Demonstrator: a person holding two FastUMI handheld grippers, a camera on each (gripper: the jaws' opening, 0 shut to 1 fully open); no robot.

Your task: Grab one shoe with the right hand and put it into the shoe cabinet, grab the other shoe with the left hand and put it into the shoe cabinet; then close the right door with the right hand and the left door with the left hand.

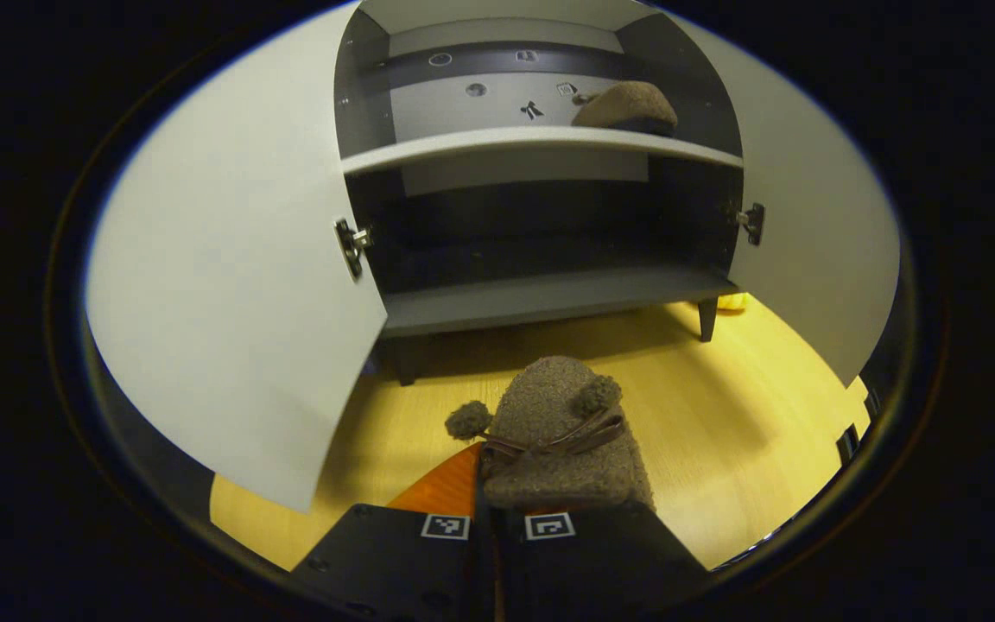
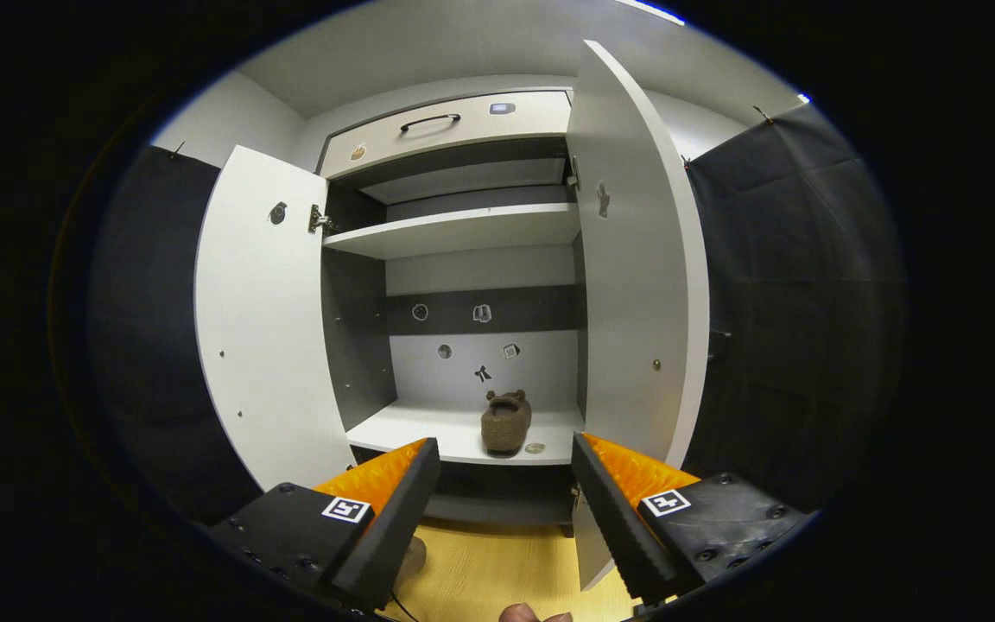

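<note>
A brown fuzzy shoe [image 1: 562,441] with pom-poms and a bow hangs over the wooden floor in front of the open shoe cabinet [image 1: 541,138]. My left gripper [image 1: 489,514] is shut on its heel edge. The other brown shoe [image 1: 627,105] rests on the right part of the cabinet's white middle shelf, and it appears in the right gripper view as the shoe [image 2: 506,422], toe towards the back. My right gripper [image 2: 506,497] is open and holds nothing, in front of that shelf and apart from the shoe. Both doors, the left door [image 2: 260,320] and the right door [image 2: 636,259], stand wide open.
A dark lower shelf [image 1: 549,294] lies below the white one, and a higher shelf [image 2: 454,229] sits above. A drawer with a handle [image 2: 446,121] tops the cabinet. A small yellow object [image 1: 735,301] lies on the floor by the cabinet's right leg. Part of a hand [image 2: 536,614] shows at the bottom edge.
</note>
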